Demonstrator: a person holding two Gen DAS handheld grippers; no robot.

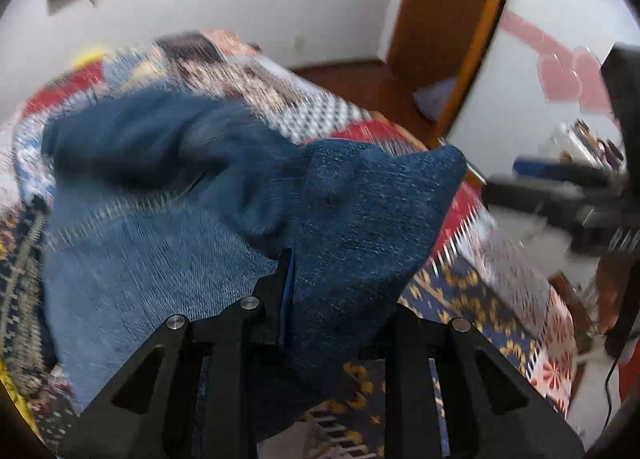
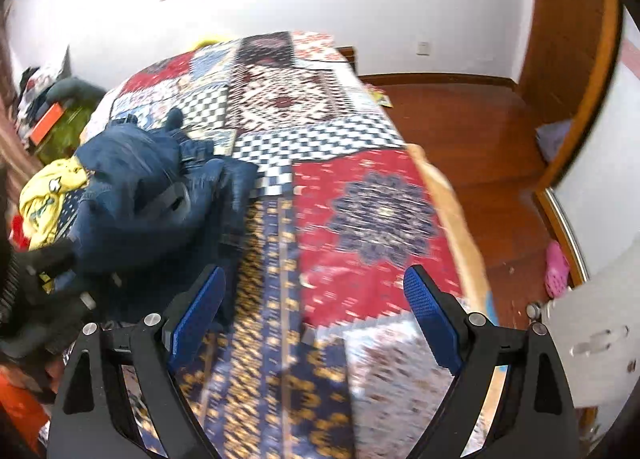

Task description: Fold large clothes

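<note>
Blue denim on a many-coloured patchwork bed.
The jeans [image 1: 168, 243] are mid-blue denim, darker at the folds. The bedspread [image 2: 360, 195] mixes red medallion panels, blue-and-white checks and navy strips with gold motifs. A yellow garment [image 2: 48, 195] lies beside. Both grippers are black; the right gripper's fingers [image 2: 432, 323] have blue pads.

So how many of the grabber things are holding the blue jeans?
1. The left gripper is shut on the blue jeans over the patchwork bed cover. The right gripper is open and empty beside them.

Left wrist view close over jeans [image 1: 168, 243], right wrist view higher, both facing bedspread [image 2: 360, 195]
</note>
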